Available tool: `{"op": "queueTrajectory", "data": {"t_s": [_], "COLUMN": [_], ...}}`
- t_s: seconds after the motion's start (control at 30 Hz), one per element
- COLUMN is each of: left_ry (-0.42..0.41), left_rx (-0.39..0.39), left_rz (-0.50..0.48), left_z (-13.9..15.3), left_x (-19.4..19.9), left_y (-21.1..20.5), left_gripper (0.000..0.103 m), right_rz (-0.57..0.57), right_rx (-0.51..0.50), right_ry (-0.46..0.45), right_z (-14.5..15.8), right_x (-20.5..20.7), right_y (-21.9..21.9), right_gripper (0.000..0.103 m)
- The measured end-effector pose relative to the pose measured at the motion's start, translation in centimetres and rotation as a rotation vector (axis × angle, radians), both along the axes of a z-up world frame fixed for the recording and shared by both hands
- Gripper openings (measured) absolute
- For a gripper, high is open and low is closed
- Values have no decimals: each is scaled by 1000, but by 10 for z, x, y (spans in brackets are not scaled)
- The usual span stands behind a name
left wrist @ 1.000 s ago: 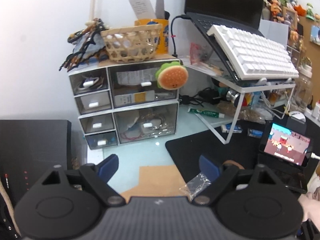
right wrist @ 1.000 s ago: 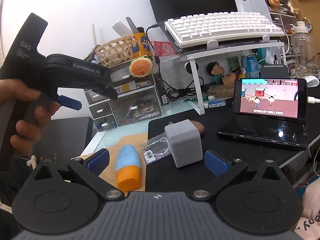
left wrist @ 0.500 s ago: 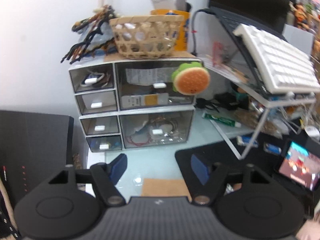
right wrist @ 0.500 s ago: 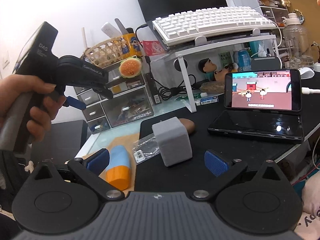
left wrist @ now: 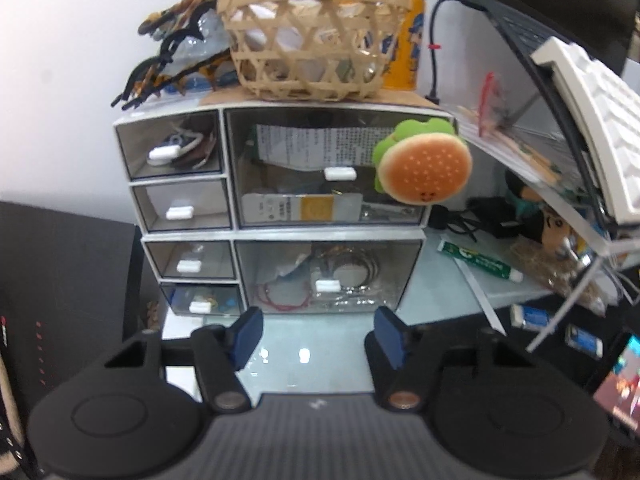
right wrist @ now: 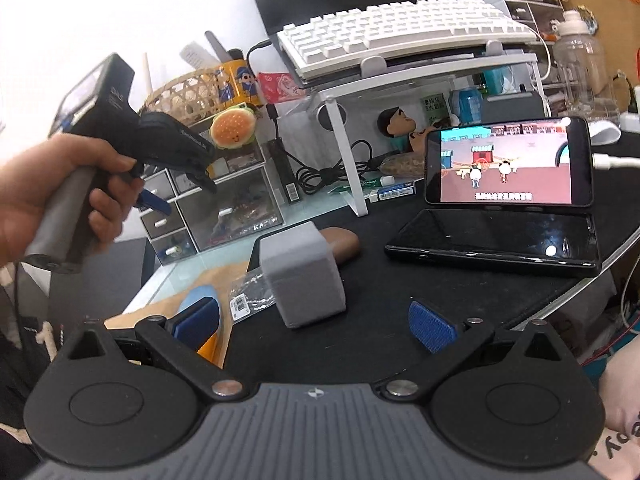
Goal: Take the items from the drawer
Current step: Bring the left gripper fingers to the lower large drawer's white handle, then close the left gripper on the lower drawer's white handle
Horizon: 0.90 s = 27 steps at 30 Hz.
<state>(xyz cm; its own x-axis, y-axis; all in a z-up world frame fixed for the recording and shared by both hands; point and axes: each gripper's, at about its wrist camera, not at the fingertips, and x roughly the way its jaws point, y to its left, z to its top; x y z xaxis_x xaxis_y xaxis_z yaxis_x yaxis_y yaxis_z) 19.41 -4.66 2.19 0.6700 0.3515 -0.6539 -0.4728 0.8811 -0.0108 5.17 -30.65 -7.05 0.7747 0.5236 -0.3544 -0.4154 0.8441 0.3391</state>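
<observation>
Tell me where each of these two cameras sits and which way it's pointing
Left wrist: on the left gripper, facing the drawer unit close and head-on; its open blue-padded fingers show below.
Right wrist: on the right gripper, farther back, looking across the desk at the grey cube and phone; its open fingers show, plus the person's left hand.
Shared: drawer unit, burger plush, wicker basket, white keyboard.
</observation>
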Motion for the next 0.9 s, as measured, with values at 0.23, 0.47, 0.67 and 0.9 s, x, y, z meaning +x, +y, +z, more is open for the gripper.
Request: {"op": "queueTrajectory", "data": {"t_s": [0.23,0.47,0.67,0.9], "left_ry": [40,29,28,39], "left_rx": [-38,-35,-7,3], "left_rz": [31,50,49,52], "left_z": [-15,-19,-20,-24], "left_x": [20,29,39,49], "left_y": [7,10,6,8], "left_gripper": [47,45,42,38], "right_rz": [10,10,26,38], "right_rx": [30,63,68,74], "right_ry": [-9,-17,-34,-43], "right_z": [-6,-9,-11,-12], "right_x": [3,6,7,8], "right_y": [-10,-18,-21,-26], "right_gripper": [103,103,103,103]}}
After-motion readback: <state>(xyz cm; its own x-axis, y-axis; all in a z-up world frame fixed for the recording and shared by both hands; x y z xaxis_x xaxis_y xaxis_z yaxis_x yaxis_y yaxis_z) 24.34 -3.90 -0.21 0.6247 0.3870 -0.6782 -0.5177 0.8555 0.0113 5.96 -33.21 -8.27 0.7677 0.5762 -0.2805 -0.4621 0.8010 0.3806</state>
